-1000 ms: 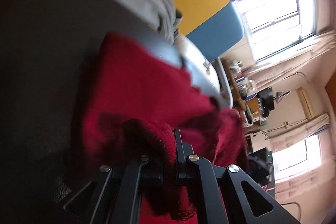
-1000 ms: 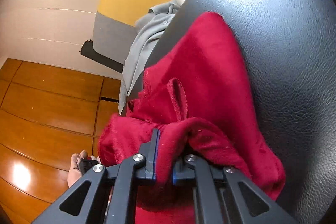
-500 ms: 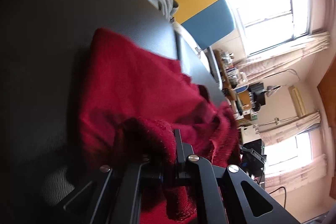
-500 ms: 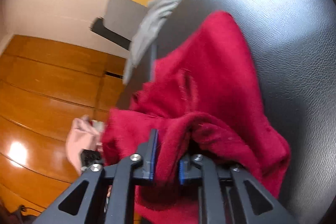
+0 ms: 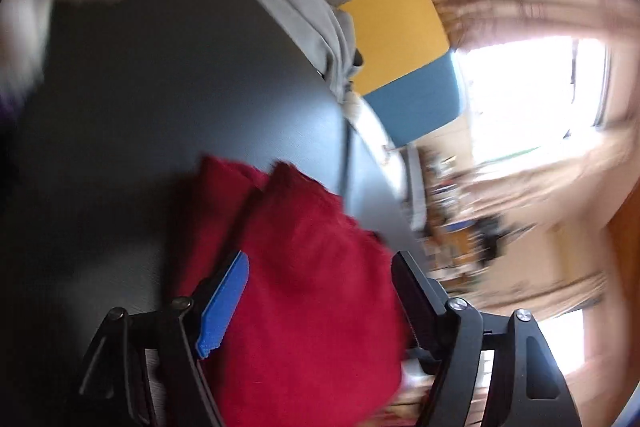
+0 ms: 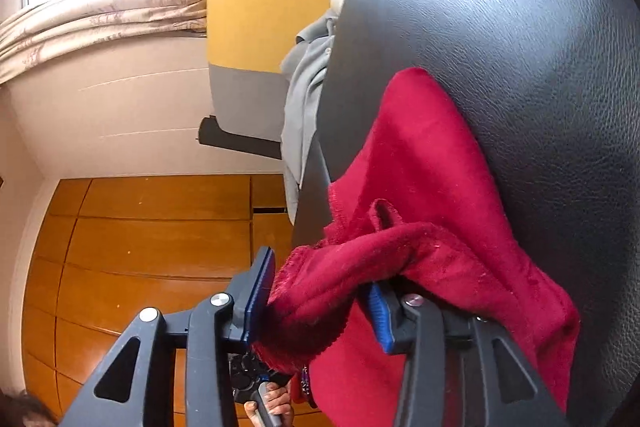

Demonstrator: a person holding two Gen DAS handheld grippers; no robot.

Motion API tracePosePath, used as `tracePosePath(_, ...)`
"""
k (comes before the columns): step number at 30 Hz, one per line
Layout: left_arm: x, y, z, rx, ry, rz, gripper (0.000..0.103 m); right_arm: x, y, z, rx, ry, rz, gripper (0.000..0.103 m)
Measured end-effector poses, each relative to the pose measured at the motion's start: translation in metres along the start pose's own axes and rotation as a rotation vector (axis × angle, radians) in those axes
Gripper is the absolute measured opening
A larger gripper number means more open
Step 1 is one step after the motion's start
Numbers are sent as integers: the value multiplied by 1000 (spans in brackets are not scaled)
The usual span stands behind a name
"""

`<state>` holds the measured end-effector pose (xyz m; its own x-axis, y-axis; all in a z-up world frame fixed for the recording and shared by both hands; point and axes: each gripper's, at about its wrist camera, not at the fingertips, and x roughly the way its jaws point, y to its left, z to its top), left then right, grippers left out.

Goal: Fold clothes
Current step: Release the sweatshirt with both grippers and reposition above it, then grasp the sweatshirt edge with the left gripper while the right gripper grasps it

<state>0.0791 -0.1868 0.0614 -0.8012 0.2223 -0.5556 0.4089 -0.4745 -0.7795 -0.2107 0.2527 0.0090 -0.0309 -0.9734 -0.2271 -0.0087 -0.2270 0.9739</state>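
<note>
Both tongs wide, left gripper [image 5: 320,267] and right gripper [image 6: 320,275] straddling the red garment [image 6: 432,179] unclamped: release step, next regrip an edge toward 12 o'clock.

Strong daylight is admitted through a window [image 5: 532,83] that is blown out to plain white in the left wrist view, and the same glare is seen at the upper left of the right wrist view. The left wrist view is heavily smeared by motion blur, most of all towards its right side and top left corner. The right wrist view is sharp; a sheen is thrown on the black leather surface [image 6: 500,39]. Straight lines are bent by the fisheye, and the corners are cut off in black
</note>
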Motion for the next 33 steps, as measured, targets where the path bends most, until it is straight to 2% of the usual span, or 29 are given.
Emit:
tracePosePath(3, -7, -7, -3, 112, -23, 107, 81, -1, 15, -2, -28, 2, 12, 53)
tracePosePath(5, -5, -6, -10, 132, -6, 127, 82, -9, 28, -4, -70, 5, 1, 55)
tracePosePath(7, -4, -8, -20, 165, 2, 139, 82, -15, 42, -7, -145, 14, -48, 56)
tracePosePath(9, -3, -10, -30, 200, 10, 152, 82, -22, 58, -12, -251, -4, -148, 56)
tracePosePath(11, 6, -18, -39, 252, 25, 176, 82, -28, 76, -18, -413, -38, -295, 57)
tracePosePath(13, 17, -24, -43, 297, 21, 230, 82, -28, 91, -23, -588, -59, -456, 58)
tracePosePath(15, 22, -25, -44, 303, 10, 265, 82, -23, 91, -18, -684, -23, -575, 58)
tracePosePath(19, 21, -28, -41, 341, -50, 329, 82, 7, 81, 2, -729, 29, -642, 58)
tracePosePath(20, 22, -28, -39, 356, -57, 347, 84, 11, 78, 7, -731, 38, -645, 58)
tracePosePath(22, 25, -27, -36, 379, -49, 358, 90, 22, 74, 17, -732, 53, -653, 58)
tracePosePath(25, 33, -26, -33, 410, -30, 372, 91, 47, 63, 27, -719, 87, -700, 58)
tracePosePath(26, 37, -26, -33, 421, -18, 368, 87, 55, 61, 27, -722, 107, -713, 51)
tracePosePath(27, 40, -28, -33, 438, 1, 350, 61, 62, 62, 26, -744, 115, -732, 32)
tracePosePath(28, 46, -31, -34, 469, 15, 352, 35, 69, 62, 25, -766, 122, -752, 23)
tracePosePath(29, 53, -34, -36, 505, 19, 392, 11, 69, 66, 19, -793, 125, -755, 16)
tracePosePath(30, 55, -34, -37, 519, 16, 402, 9, 68, 71, 13, -820, 127, -756, 13)
tracePosePath(33, 45, -32, -38, 498, -22, 346, 8, 55, 93, 3, -887, 36, -768, 11)
